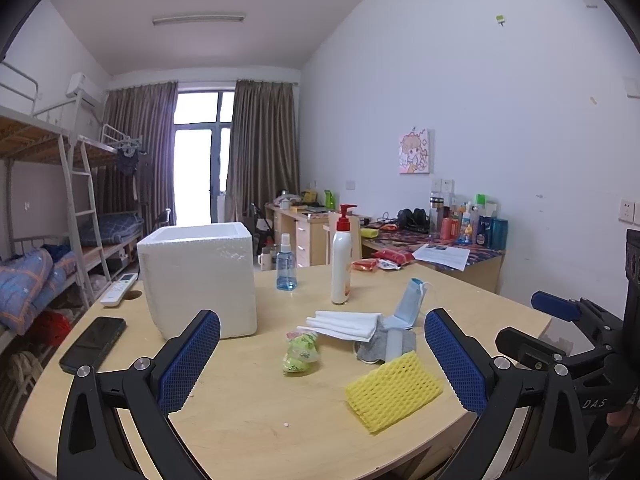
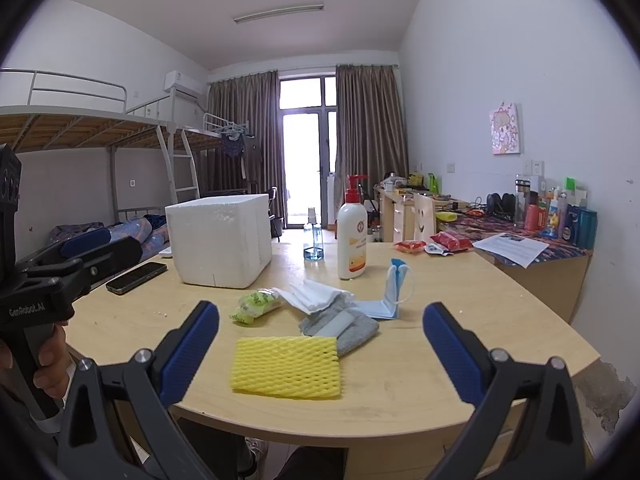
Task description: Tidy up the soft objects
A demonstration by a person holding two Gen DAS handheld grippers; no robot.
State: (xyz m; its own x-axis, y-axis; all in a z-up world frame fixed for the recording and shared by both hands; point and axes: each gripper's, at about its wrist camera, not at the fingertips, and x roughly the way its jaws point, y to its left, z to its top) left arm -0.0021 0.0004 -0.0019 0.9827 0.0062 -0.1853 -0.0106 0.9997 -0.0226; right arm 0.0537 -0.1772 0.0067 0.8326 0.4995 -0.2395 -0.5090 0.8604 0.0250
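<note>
A yellow foam net (image 1: 394, 390) (image 2: 286, 366) lies near the table's front edge. Behind it sit a grey sock (image 1: 374, 346) (image 2: 356, 330), folded white cloths (image 1: 346, 322) (image 2: 314, 296), a blue face mask (image 1: 410, 304) (image 2: 390, 292) and a green wrapped packet (image 1: 300, 350) (image 2: 256, 304). A white foam box (image 1: 198, 278) (image 2: 222, 236) stands at the left, its top open. My left gripper (image 1: 322, 354) is open above the table with nothing between its fingers. My right gripper (image 2: 320, 344) is open too, just above the foam net.
A lotion pump bottle (image 1: 342, 258) (image 2: 352, 236) and a small spray bottle (image 1: 286, 264) (image 2: 313, 240) stand behind the soft things. A black phone (image 1: 93, 344) (image 2: 136, 277) and a white remote (image 1: 119, 289) lie left of the box. Desks with clutter line the right wall; bunk beds stand left.
</note>
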